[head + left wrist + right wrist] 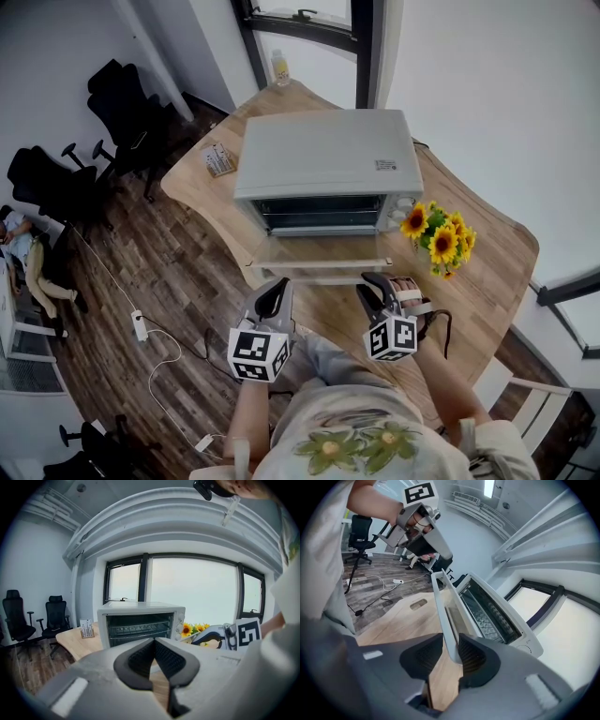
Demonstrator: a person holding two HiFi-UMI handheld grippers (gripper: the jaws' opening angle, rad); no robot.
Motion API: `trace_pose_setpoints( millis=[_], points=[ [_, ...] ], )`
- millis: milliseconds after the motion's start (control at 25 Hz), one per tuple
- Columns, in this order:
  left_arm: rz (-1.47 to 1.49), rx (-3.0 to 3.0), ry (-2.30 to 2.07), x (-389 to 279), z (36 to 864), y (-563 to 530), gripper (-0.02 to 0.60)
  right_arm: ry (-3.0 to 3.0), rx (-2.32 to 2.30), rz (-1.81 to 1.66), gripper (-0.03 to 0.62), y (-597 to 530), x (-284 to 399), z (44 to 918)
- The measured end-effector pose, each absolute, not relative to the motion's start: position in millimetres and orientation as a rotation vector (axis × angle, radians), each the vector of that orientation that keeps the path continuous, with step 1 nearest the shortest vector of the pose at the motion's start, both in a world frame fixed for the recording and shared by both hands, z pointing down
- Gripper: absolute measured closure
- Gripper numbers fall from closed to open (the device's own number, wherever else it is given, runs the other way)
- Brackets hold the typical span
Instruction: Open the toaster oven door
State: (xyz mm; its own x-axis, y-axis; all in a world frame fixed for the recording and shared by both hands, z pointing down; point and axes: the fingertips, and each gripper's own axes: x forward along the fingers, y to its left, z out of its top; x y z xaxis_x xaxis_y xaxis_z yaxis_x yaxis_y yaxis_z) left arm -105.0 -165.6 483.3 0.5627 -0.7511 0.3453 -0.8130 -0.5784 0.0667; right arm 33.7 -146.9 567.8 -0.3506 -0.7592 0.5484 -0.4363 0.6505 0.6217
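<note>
- wooden table (487, 253) is carrying a pale grey toaster oven (323, 155) at its middle, with the mouth facing the grippers.
- oven door (319, 248) is lying open, swung down and out over the tabletop.
- right gripper (450, 651) is clamping the door handle (440, 606) near its right end, with the bar pinched between both pads.
- left gripper (154, 641) is hovering just short of the handle's left end, jaws pressed together and holding nothing.
- sunflowers (439, 234) are sitting just beside the oven's right side.
</note>
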Motion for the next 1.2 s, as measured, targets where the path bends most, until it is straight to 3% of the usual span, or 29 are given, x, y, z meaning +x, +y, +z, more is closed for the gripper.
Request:
trace_pose_setpoints(
  millis=[1200],
  points=[
    [0.404,2.461,-1.378,-119,507,-129,0.578,-1.942,0.829,-0.519,0.503,-119,26,611]
  ],
)
